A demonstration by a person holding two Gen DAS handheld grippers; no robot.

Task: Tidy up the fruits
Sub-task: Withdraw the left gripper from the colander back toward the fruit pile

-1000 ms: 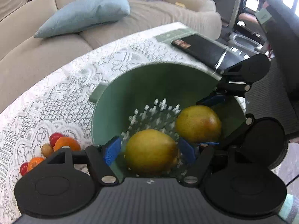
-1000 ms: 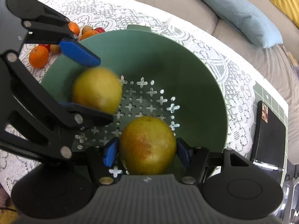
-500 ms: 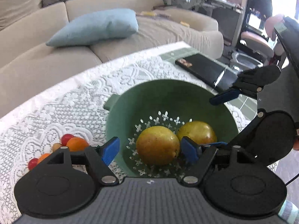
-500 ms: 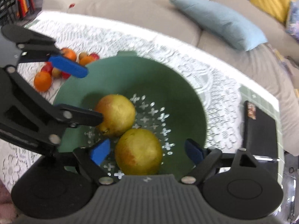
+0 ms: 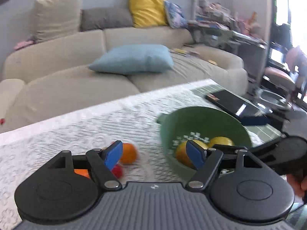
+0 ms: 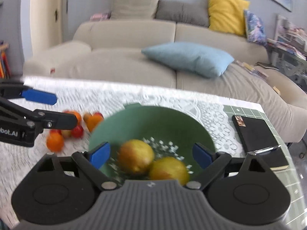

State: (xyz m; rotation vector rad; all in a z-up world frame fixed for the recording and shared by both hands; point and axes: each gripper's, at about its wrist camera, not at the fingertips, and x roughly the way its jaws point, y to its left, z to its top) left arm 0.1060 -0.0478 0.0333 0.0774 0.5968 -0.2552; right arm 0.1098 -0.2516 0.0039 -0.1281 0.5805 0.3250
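Note:
Two yellow-green fruits (image 6: 136, 156) (image 6: 168, 168) lie loose in the green colander (image 6: 153, 120) on the lace tablecloth. My right gripper (image 6: 151, 154) hangs above the colander's near rim. Its jaws are opening, and the pads touch nothing. My left gripper (image 5: 154, 155) is open and empty above the cloth, between the colander (image 5: 203, 122) and a pile of small fruit. An orange (image 5: 129, 153) and a red fruit (image 5: 117, 170) show by its left pad. In the right wrist view the left gripper (image 6: 48, 108) reaches in over that pile (image 6: 77, 131).
A black notebook (image 6: 253, 134) with a pen lies on a green mat (image 6: 249, 111) right of the colander. A beige sofa with a blue pillow (image 6: 188, 59) stands beyond the table's far edge. A hand (image 5: 299, 184) shows at the left wrist view's right edge.
Both grippers have opened, left the two large fruits in the colander and drawn back and up. The left one has swung left toward the small fruit pile.

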